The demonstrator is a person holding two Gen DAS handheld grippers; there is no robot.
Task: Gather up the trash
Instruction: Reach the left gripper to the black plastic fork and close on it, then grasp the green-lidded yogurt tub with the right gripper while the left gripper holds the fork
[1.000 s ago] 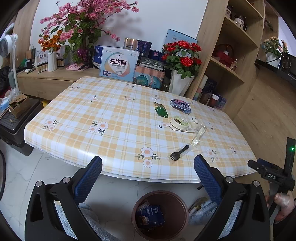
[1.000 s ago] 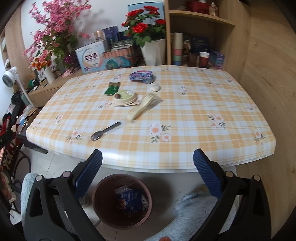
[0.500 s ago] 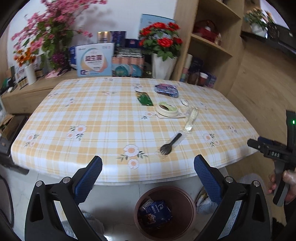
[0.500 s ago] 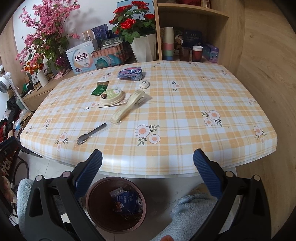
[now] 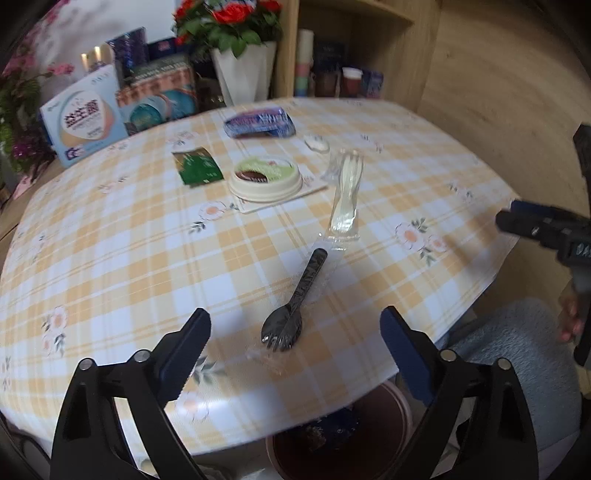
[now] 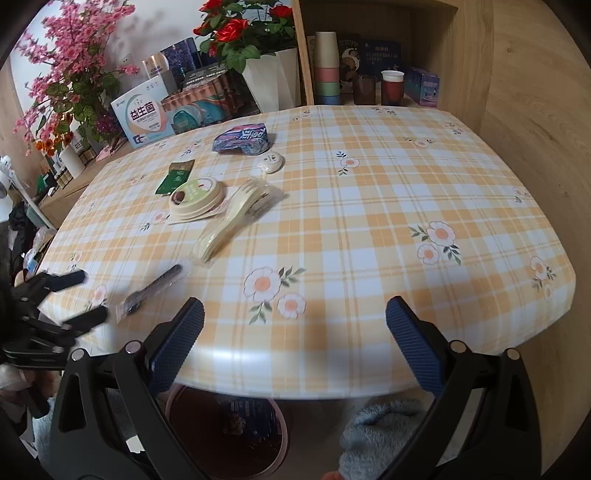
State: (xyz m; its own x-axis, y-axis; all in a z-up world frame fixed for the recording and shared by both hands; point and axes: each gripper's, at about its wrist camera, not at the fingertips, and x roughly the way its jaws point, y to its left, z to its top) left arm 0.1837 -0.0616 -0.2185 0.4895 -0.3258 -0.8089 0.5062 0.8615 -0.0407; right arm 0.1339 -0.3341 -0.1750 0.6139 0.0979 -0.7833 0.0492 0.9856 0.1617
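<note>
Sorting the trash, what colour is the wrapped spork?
Black spork, clearest in the left wrist view.

Wooden shelf unit (image 6: 388,44), wood-panelled wall (image 6: 535,110), white wall (image 6: 155,22)

White and blue box (image 6: 144,117) behind the surface reads "益生菌" (smaller print below is illegible).

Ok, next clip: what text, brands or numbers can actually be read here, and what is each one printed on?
"益生菌": front of the white and blue box behind the table.
"DA": partly cut off, on the right gripper in the left wrist view.
Blue snack wrapper: lettering too warped to read.
Green sachet, round lid, shelf boxes: too small or blurred.
</note>
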